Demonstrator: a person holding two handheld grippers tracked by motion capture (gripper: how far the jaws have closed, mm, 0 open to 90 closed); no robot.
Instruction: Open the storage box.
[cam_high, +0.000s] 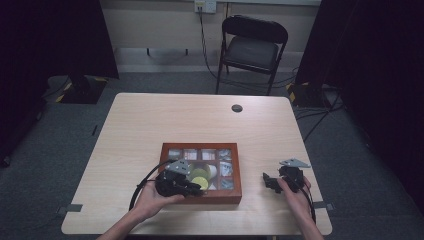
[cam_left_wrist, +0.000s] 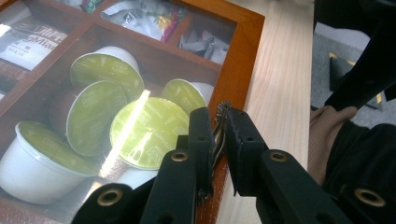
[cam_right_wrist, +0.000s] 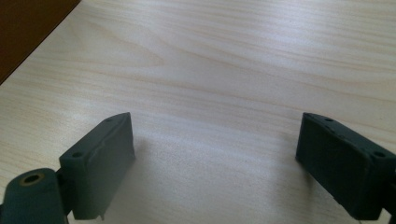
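Observation:
A brown wooden box (cam_high: 238, 172) with a glass lid lies on the table near its front edge. Its compartments hold green-topped white capsules (cam_left_wrist: 149, 133) and small sachets (cam_left_wrist: 140, 16). My left gripper (cam_high: 199, 189) reaches over the box's near edge. In the left gripper view the left gripper (cam_left_wrist: 219, 123) is shut on a small ridged metal knob (cam_left_wrist: 223, 106) on the box's front frame (cam_left_wrist: 243, 56). To the right of the box, my right gripper (cam_high: 268, 181) is held low over the table. In its own view the right gripper (cam_right_wrist: 215, 144) stands open over bare wood with nothing between its fingers.
A dark corner of the box (cam_right_wrist: 28, 28) edges the right gripper view. A round cable hole (cam_high: 237, 108) sits near the table's far edge. A black folding chair (cam_high: 252, 47) stands behind the table. The person's sleeve (cam_left_wrist: 327, 140) lies right of the left gripper.

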